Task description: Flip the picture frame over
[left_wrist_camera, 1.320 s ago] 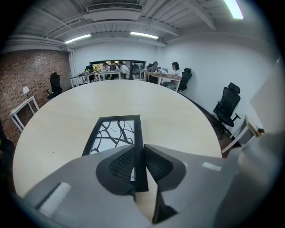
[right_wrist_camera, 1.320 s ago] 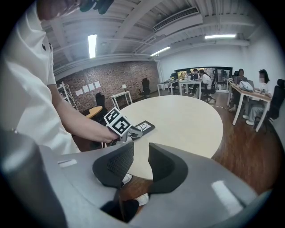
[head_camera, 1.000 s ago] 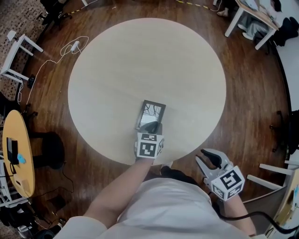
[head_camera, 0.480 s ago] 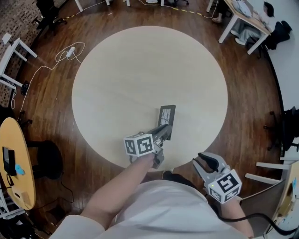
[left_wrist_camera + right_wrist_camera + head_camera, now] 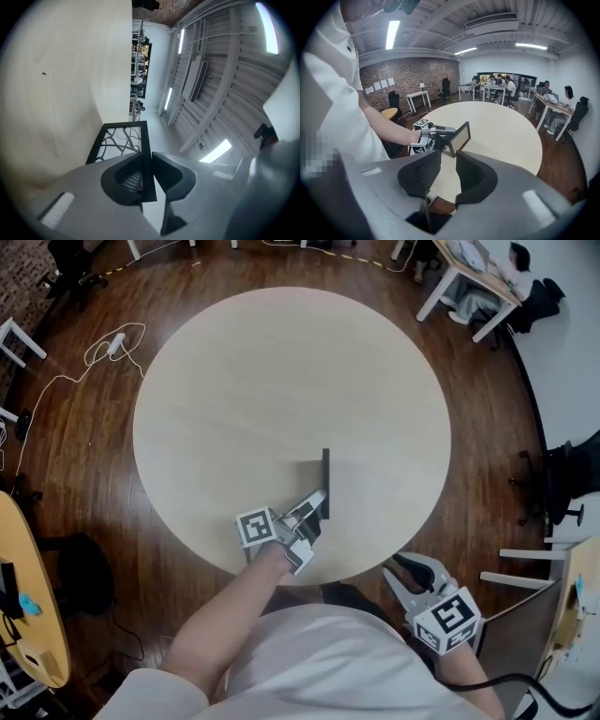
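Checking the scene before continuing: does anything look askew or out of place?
The black rectangular picture frame is not flat: the left tongs grip its edge, holding it on edge over the pale round wooden table.

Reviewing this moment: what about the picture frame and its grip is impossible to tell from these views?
- Head view: black rectangular picture frame shows edge-on; neither face visible.
- Left gripper view: left tongs cover the frame's gripped edge.
- Right gripper view: too small to tell whether its lower corner touches the round beige table.
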Tool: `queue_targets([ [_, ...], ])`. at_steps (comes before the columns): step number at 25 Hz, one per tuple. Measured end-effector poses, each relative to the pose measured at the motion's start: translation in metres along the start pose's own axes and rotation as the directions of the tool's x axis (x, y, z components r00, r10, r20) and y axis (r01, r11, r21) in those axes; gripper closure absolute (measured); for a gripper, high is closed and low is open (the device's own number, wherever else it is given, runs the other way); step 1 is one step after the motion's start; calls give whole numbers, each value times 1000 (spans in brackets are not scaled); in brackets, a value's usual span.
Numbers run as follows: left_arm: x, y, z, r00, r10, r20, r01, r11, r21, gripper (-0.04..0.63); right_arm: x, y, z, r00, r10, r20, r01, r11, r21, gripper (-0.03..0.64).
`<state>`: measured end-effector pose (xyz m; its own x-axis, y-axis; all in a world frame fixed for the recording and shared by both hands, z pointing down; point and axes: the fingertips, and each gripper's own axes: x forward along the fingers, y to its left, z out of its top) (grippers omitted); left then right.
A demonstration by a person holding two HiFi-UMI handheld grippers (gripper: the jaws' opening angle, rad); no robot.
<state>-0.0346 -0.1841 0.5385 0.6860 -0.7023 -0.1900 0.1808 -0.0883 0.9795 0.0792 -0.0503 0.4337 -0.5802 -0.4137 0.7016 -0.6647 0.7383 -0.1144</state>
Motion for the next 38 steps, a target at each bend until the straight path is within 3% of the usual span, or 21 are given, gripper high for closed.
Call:
queue_targets([
  [7,-16,4,9,997,-65,-33,64,998,-26,529,2,19,-3,999,-35,-27,35,999,27,512],
  [15,-27,5,16,995,-64,-72,63,998,-25,525,5,29,-4,998,-58,-34,60,997,51,512],
  [21,-36,9,23,994,-13,-104,15,999,28,526,13,37,-3,998,-53,-38,55,997,62,512],
  [24,-40,14,29,994,38,-106,-31,997,70,597,17,37,-6,998,-48,-42,51,996,69,512],
  [29,-53,36,34,976,153,-153,-123,975,186,597,19,39,-9,997,-56,-45,59,995,78,512],
  [38,-54,44,41,974,165,-155,-135,973,187,597,16,42,-11,996,-82,-47,86,992,92,512],
])
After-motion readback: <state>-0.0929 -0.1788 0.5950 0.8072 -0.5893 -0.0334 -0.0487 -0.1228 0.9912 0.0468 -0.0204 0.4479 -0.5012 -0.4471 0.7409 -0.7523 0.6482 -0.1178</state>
